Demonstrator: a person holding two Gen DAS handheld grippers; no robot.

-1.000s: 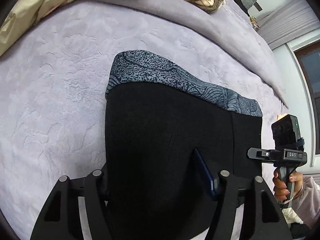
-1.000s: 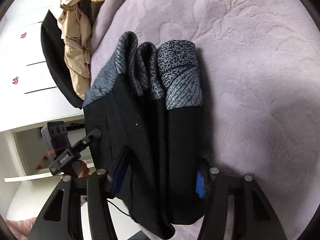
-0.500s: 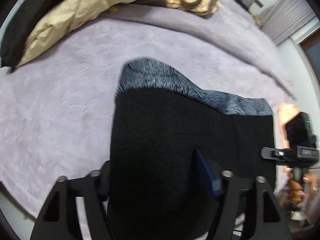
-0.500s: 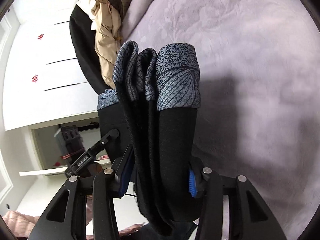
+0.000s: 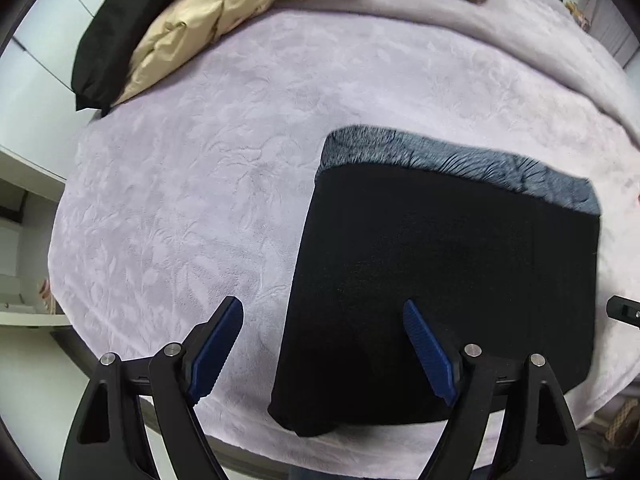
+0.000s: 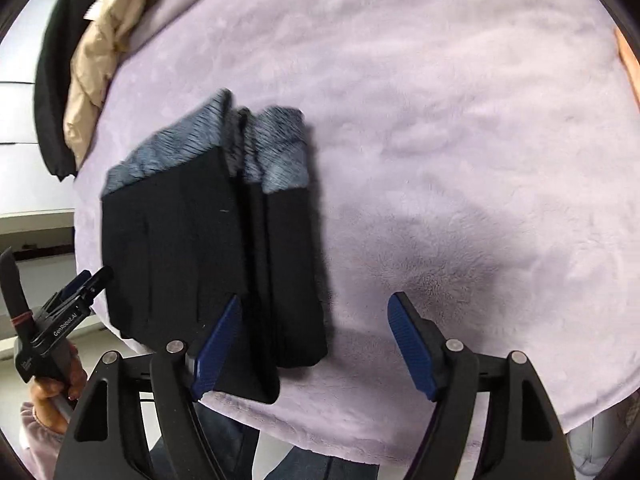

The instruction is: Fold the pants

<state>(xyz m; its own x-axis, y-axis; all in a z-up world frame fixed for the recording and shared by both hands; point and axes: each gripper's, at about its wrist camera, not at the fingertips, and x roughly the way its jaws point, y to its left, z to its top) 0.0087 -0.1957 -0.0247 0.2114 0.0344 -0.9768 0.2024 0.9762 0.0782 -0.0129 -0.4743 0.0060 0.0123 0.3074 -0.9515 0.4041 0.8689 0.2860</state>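
Pants [image 5: 444, 292] folded into a black block, grey patterned band at the far edge, lying on the lilac blanket [image 5: 208, 200], lower right of left wrist view. Left gripper [image 5: 320, 344] spread wide, gripping nothing. Right gripper [image 6: 314, 340] opening, pads look clear of cloth, though blur makes that uncertain.

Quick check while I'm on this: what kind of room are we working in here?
Most likely a bedroom. The folded pants lie on a bed with a plush lilac blanket, more clothes, a beige jacket among them, are heaped at its far edge, and white cupboard doors stand behind.
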